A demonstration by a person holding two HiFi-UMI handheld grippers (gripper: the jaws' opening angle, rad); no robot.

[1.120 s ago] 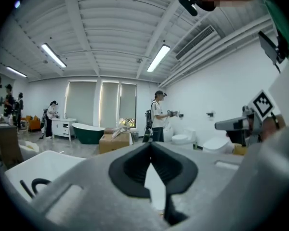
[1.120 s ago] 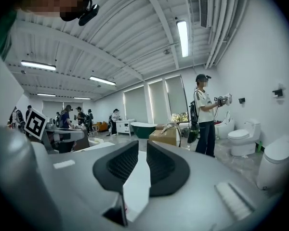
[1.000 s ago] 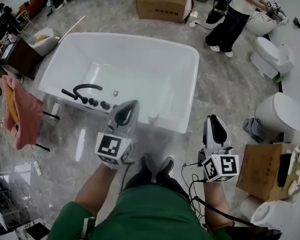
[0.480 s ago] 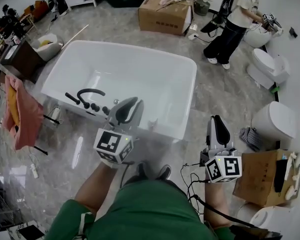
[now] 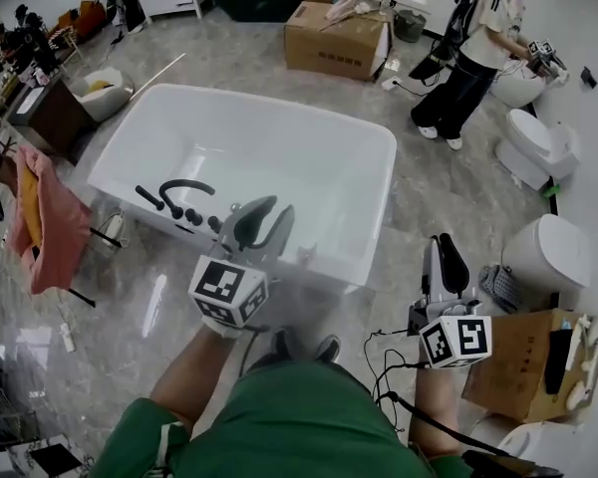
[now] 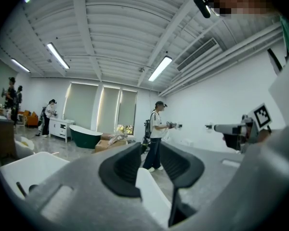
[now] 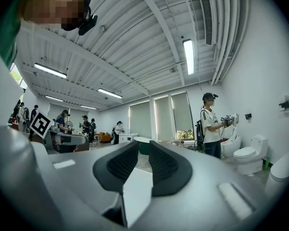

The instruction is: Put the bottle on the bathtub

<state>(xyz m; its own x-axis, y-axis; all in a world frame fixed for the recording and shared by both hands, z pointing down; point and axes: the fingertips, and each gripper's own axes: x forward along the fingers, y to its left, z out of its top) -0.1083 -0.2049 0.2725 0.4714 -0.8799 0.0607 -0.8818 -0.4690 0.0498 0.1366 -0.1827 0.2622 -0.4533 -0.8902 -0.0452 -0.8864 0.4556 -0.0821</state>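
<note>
The white bathtub (image 5: 379,137) fills the middle of the head view, with a black faucet set (image 5: 184,192) on its left rim. A small pale thing (image 5: 304,255) stands on the near rim; I cannot tell if it is the bottle. My left gripper (image 5: 257,225) (image 6: 151,162) hovers over the near rim. Its jaws have just been opening and nothing is between them. My right gripper (image 5: 444,262) (image 7: 143,162) is held off the tub's near right corner, over the floor. Its jaws stand a narrow slit apart and are empty.
A person (image 5: 473,58) stands at the far right by a toilet (image 5: 543,142); another toilet (image 5: 558,252) is nearer. An open cardboard box (image 5: 513,352) with pale containers sits by my right hand. A pink towel (image 5: 50,222) hangs at the left; a large box (image 5: 339,38) lies behind the tub.
The left jaws went from touching to spread apart. The right gripper drifted toward the lower right of the head view. The camera tilted up, showing more of the far room.
</note>
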